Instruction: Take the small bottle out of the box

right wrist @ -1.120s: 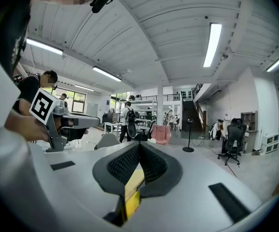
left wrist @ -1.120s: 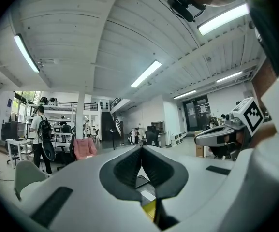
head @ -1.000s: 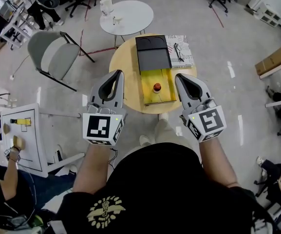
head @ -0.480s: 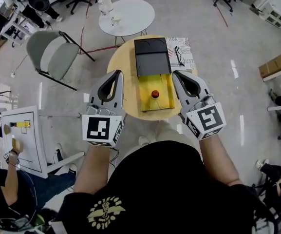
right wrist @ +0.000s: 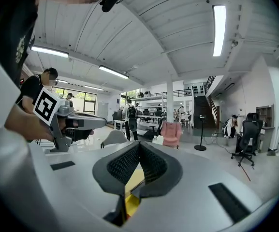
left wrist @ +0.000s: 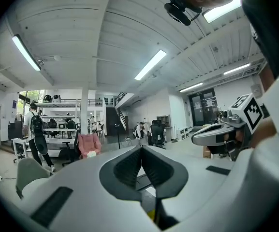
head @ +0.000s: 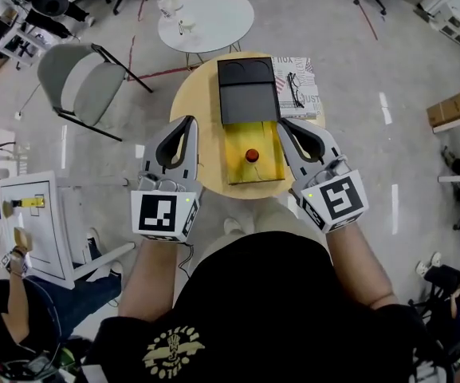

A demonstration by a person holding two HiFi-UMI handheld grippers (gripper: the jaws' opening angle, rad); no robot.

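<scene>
Nothing is done yet: the small red-capped bottle (head: 252,155) lies inside the open yellow-lined box (head: 237,164) on the round wooden table (head: 194,94). I hold the left gripper (head: 188,123) and right gripper (head: 282,125) either side of the box, both clenched and empty; grasping and lifting remain.

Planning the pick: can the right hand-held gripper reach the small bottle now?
Probably yes: the box is open, nothing covers the small bottle, and the right hand-held gripper is beside it; its shut jaws must open first.
</scene>
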